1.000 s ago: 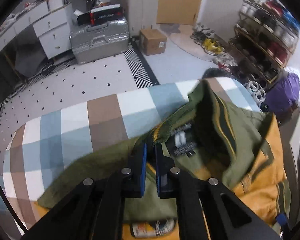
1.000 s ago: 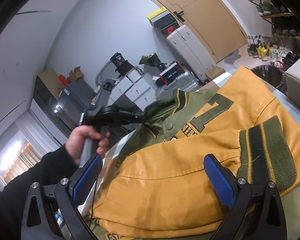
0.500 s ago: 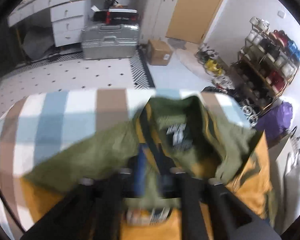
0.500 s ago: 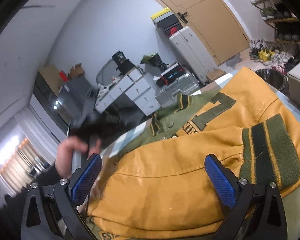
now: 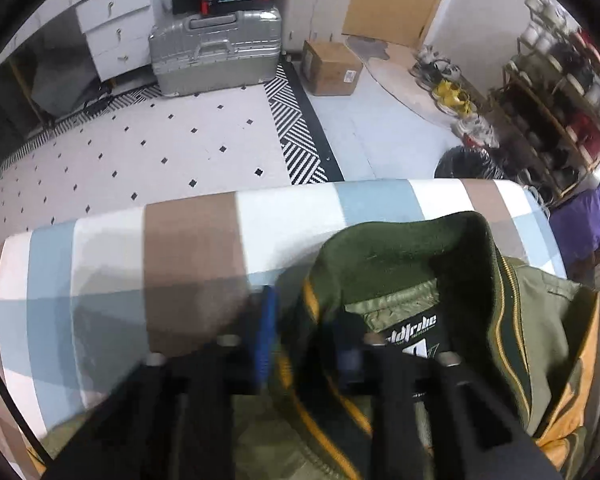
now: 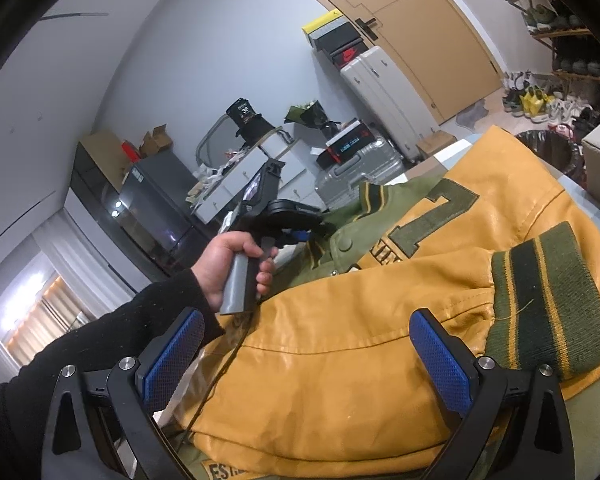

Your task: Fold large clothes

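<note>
Left tongs (image 5: 306,340) are closing on the jacket's (image 6: 360,320) ribbed collar (image 5: 400,248), cloth between the blue pads; right tongs (image 6: 304,352) hang wide open and empty above the yellow sleeve (image 6: 380,304). The jacket lies on a checked bedcover (image 5: 140,272). It looks bulky and fairly heavy: smooth, slippery leather-like sleeves, soft knit cuff (image 6: 540,304). Collar and cuffs seem the surest holds.

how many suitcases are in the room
2. A silver suitcase lies flat on the floor beside the white drawers, boxes stacked on top. A white suitcase stands upright against the wall near the wooden door. Others may be hidden.
</note>
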`<state>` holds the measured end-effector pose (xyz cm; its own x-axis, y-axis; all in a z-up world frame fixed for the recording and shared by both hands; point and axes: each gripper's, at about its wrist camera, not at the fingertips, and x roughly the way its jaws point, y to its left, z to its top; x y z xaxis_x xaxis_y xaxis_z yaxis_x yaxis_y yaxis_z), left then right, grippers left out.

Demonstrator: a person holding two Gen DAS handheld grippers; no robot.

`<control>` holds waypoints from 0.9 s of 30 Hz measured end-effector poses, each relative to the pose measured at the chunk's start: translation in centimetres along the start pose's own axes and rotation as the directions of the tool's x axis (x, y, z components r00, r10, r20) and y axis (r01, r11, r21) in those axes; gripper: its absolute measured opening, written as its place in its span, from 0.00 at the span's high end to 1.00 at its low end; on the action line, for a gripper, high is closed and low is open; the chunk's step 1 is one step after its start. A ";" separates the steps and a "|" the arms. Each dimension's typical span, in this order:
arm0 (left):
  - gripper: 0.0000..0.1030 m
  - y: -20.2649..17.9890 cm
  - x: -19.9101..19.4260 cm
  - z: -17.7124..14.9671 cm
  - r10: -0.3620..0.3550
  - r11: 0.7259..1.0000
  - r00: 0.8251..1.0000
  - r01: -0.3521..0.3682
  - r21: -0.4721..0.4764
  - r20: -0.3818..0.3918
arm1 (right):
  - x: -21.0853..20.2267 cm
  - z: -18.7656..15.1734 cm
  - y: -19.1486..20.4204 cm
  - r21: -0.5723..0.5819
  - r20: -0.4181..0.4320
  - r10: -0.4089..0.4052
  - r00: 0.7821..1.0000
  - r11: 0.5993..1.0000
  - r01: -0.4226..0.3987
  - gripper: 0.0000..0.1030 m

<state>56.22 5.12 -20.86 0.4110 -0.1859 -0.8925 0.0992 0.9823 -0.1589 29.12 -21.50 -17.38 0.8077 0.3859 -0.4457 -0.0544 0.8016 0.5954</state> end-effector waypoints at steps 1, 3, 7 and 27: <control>0.95 -0.1 -0.9 -0.5 -0.012 1.000 1.000 0.012 0.014 0.024 | 0.0 0.0 0.0 0.004 0.001 0.003 1.000 1.000 -0.003 0.00; 0.96 -1.5 -3.5 -2.1 -0.003 0.996 0.995 -0.006 0.086 0.105 | -0.1 0.1 -0.1 0.010 0.001 0.009 1.000 1.000 -0.009 0.00; 0.96 -3.1 -8.2 -6.5 -0.057 0.982 0.976 0.017 0.190 0.208 | -0.4 0.1 -0.4 0.019 0.006 0.022 1.000 1.000 -0.022 0.00; 0.97 0.6 -7.8 -11.0 -0.291 0.956 0.905 0.287 0.057 0.309 | 13.6 12.4 5.6 -0.557 -0.164 -0.506 0.847 0.756 0.344 0.00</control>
<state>43.08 7.45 -18.65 0.6236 -0.4609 -0.6314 0.2645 0.8845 -0.3844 47.12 -17.47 -11.83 0.6153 -0.0037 -0.7883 -0.0905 0.9930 -0.0753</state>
